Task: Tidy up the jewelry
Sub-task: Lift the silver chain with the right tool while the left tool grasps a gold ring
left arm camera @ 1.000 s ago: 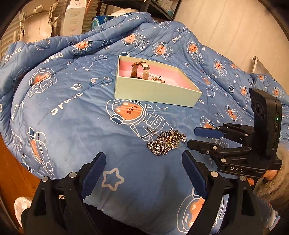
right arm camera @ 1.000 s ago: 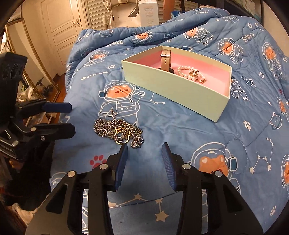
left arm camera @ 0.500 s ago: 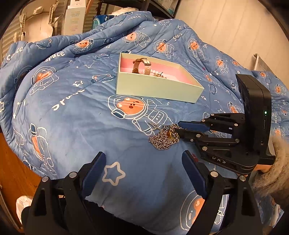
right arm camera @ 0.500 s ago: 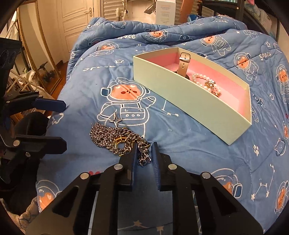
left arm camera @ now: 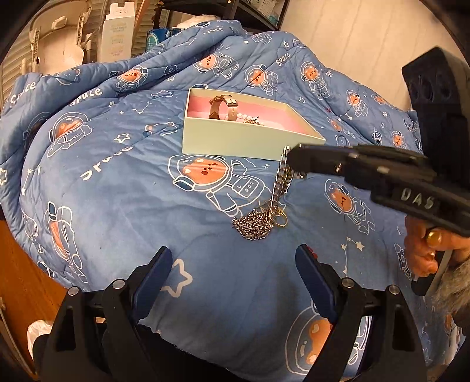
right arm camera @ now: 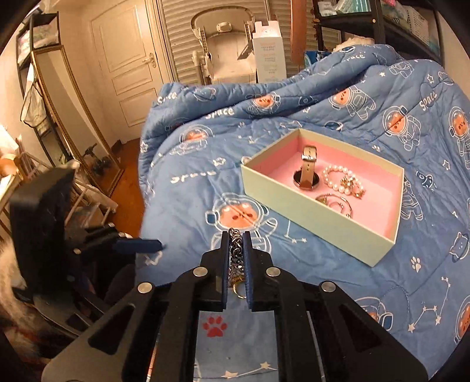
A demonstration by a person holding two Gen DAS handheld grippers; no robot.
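Note:
A silver chain necklace (left arm camera: 264, 211) hangs from my right gripper (left arm camera: 290, 160), its lower end still heaped on the blue quilt (left arm camera: 123, 188). In the right wrist view the right gripper (right arm camera: 236, 235) is shut on the chain (right arm camera: 235, 255). A pale green box with pink lining (left arm camera: 235, 141) sits beyond it; it also shows in the right wrist view (right arm camera: 311, 217), holding a watch (right arm camera: 307, 170), a pearl bracelet (right arm camera: 337, 179) and rings (right arm camera: 335, 202). My left gripper (left arm camera: 233, 264) is open and empty, low over the quilt near the chain.
The quilt covers a rounded bed that drops off to a wooden floor (right arm camera: 126, 182) at the left. A white door (right arm camera: 126, 64), a mirror frame (right arm camera: 67, 100) and shelves (right arm camera: 382, 23) stand behind. A white carton (left arm camera: 116, 35) is past the bed.
My right gripper closed on the chain and lifted it off the quilt, rising toward the box. The left gripper stayed open in place.

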